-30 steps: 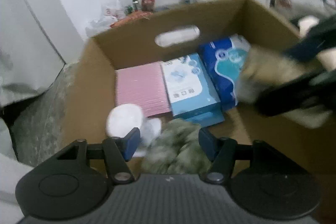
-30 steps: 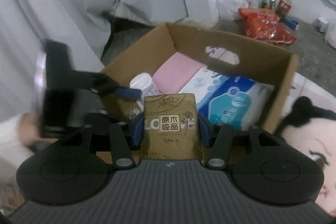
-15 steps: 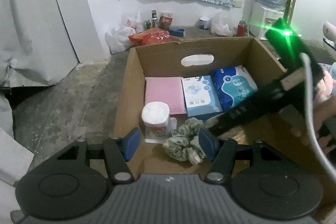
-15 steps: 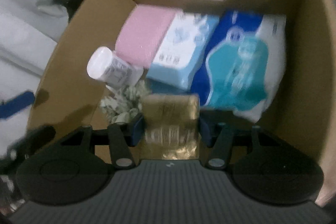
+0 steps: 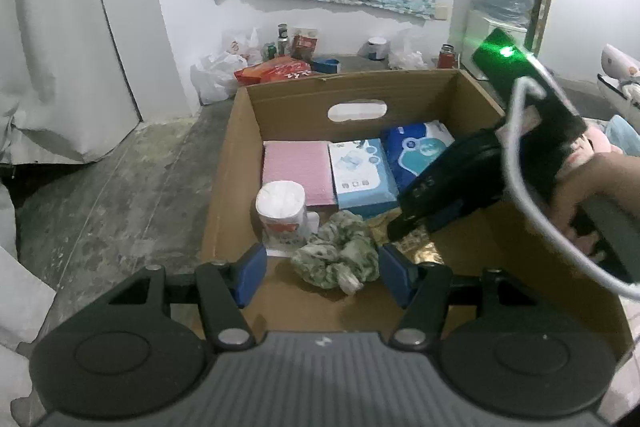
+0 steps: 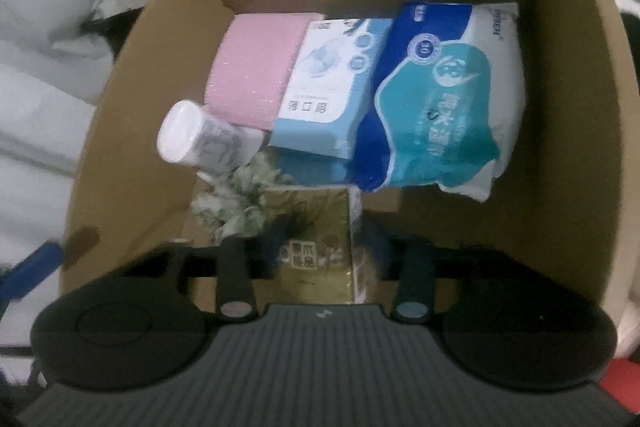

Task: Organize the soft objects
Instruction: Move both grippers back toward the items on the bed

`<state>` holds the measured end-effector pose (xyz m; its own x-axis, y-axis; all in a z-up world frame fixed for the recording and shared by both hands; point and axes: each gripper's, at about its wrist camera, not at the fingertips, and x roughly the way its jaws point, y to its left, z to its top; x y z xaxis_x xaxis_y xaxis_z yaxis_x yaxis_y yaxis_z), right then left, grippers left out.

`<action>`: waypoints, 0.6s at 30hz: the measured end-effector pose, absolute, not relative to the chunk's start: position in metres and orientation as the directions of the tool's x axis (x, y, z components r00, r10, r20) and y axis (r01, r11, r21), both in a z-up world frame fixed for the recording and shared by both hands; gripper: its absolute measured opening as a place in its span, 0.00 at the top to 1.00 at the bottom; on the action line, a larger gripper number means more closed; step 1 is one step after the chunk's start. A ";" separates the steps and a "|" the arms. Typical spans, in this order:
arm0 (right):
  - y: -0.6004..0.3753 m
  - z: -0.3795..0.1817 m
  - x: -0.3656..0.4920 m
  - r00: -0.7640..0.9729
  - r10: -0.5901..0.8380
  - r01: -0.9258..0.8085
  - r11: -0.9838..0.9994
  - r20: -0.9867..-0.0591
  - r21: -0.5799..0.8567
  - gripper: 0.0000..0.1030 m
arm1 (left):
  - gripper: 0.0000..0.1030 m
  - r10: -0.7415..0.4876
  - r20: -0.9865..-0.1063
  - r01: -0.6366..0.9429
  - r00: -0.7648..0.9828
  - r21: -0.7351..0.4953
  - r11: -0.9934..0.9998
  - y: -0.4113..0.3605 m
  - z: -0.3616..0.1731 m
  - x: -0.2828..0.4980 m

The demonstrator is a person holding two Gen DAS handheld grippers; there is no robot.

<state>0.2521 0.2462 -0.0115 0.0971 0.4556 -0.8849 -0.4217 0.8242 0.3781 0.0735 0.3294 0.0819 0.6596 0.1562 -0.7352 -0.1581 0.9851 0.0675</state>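
1. The gold tissue pack [image 6: 316, 227] has a small label panel with four Chinese characters on it. It's blurry in the right wrist view, but it looks like 原木纯品.
2. The light blue box [image 6: 328, 91] shows three big characters along its near end, upside down from this angle. The middle one looks like 口; I can't make out the rest.
3. The blue and teal wipes pack [image 6: 436, 99] has a round badge with what looks like "30" in it, plus white Chinese characters on the teal part that are too soft to read.
4. The right gripper [image 5: 416, 227] has faint lettering on its black body. It's unreadable.
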 end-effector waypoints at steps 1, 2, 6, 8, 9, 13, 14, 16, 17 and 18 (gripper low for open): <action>0.246 -0.015 0.252 0.091 0.452 -0.405 0.831 -0.888 0.381 0.66 | 0.39 0.154 -0.735 -0.154 0.661 0.068 0.986 0.328 0.082 0.072; 0.248 -0.020 0.252 0.079 0.442 -0.392 0.838 -0.894 0.379 0.67 | 0.39 0.153 -0.733 -0.151 0.663 0.070 0.986 0.327 0.082 0.069; 0.247 -0.025 0.250 0.093 0.433 -0.348 0.858 -0.896 0.379 0.67 | 0.38 0.164 -0.723 -0.138 0.671 0.096 0.986 0.324 0.082 0.062; 0.248 -0.026 0.248 0.112 0.431 -0.320 0.869 -0.895 0.378 0.67 | 0.38 0.157 -0.719 -0.132 0.677 0.091 0.987 0.324 0.081 0.060; 0.245 -0.027 0.248 0.116 0.439 -0.287 0.874 -0.891 0.393 0.66 | 0.38 0.151 -0.720 -0.130 0.677 0.086 0.988 0.325 0.080 0.059; 0.233 -0.038 0.247 0.153 0.510 -0.116 0.860 -0.847 0.497 0.66 | 0.38 0.138 -0.719 -0.136 0.682 0.061 0.989 0.328 0.079 0.055; 0.231 -0.039 0.245 0.169 0.521 -0.084 0.853 -0.837 0.515 0.65 | 0.38 0.139 -0.717 -0.142 0.683 0.057 0.988 0.329 0.080 0.054; 0.233 -0.039 0.243 0.179 0.530 -0.100 0.848 -0.829 0.520 0.62 | 0.38 0.141 -0.719 -0.155 0.681 0.047 0.987 0.331 0.081 0.052; 0.236 -0.036 0.242 0.179 0.525 -0.129 0.851 -0.832 0.509 0.56 | 0.38 0.141 -0.721 -0.160 0.679 0.042 0.986 0.332 0.082 0.051; 0.241 -0.033 0.241 0.185 0.513 -0.162 0.857 -0.838 0.489 0.43 | 0.38 0.142 -0.721 -0.168 0.678 0.035 0.985 0.332 0.084 0.049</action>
<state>0.2414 0.2407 -0.0332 0.1848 0.5129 -0.8383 -0.1619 0.8573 0.4887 0.0494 0.3325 0.0837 0.6784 0.1418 -0.7208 -0.1684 0.9851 0.0352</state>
